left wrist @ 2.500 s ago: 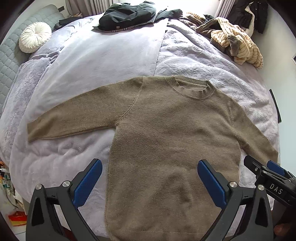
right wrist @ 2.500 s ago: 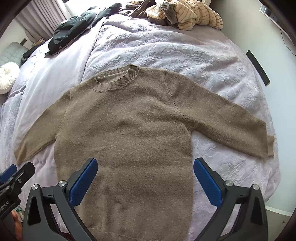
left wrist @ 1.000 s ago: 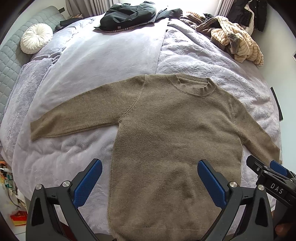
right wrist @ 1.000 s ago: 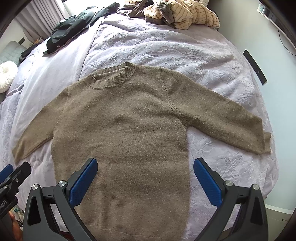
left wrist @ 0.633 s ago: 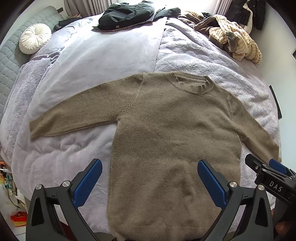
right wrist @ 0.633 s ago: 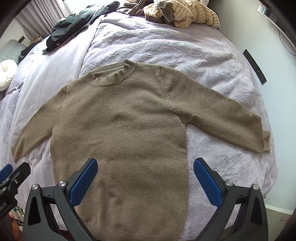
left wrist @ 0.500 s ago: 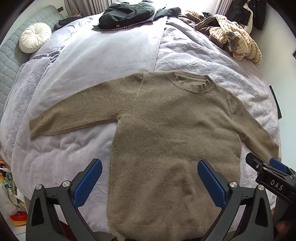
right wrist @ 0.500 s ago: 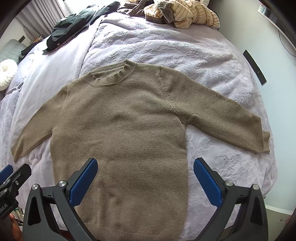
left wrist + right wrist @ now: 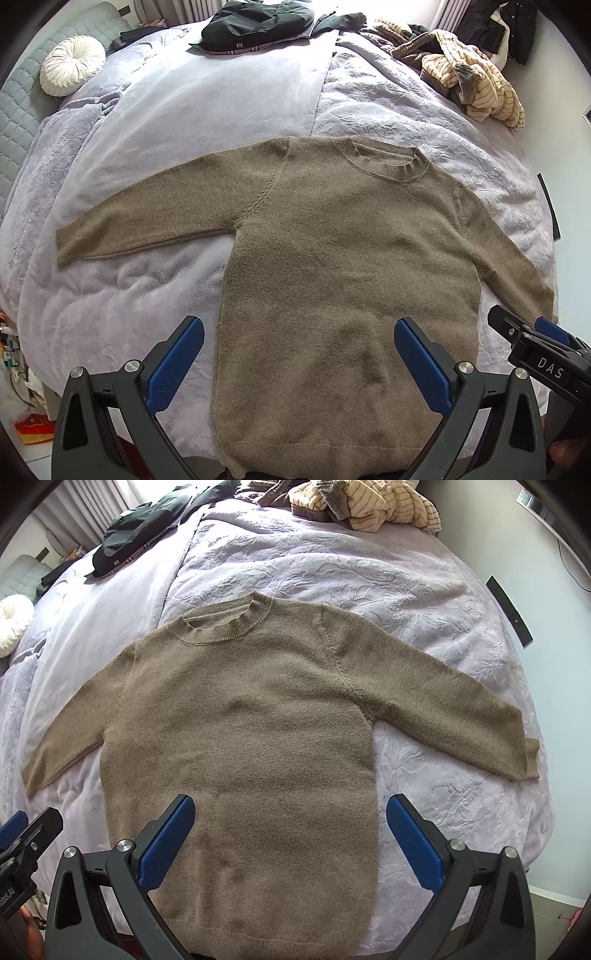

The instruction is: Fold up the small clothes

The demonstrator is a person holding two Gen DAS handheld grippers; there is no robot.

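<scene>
An olive-brown knit sweater [image 9: 332,258] lies flat, front up, on a lilac bedspread [image 9: 229,92], both sleeves spread out to the sides. Its ribbed collar [image 9: 384,166] points away from me and its hem is nearest me. My left gripper [image 9: 299,354] hovers open above the sweater's lower left part, nothing between its blue pads. My right gripper [image 9: 290,830] hovers open above the lower body of the sweater [image 9: 240,738], also holding nothing. The right gripper's tip shows at the right edge of the left wrist view.
A dark jacket [image 9: 255,22] lies at the far end of the bed, and a striped beige garment pile [image 9: 476,88] at the far right. A round white cushion [image 9: 70,64] rests by the headboard at far left. The wall runs close along the bed's right side.
Both views have shifted only slightly over the sweater. The sweater lies as before and both grippers have stayed open.
</scene>
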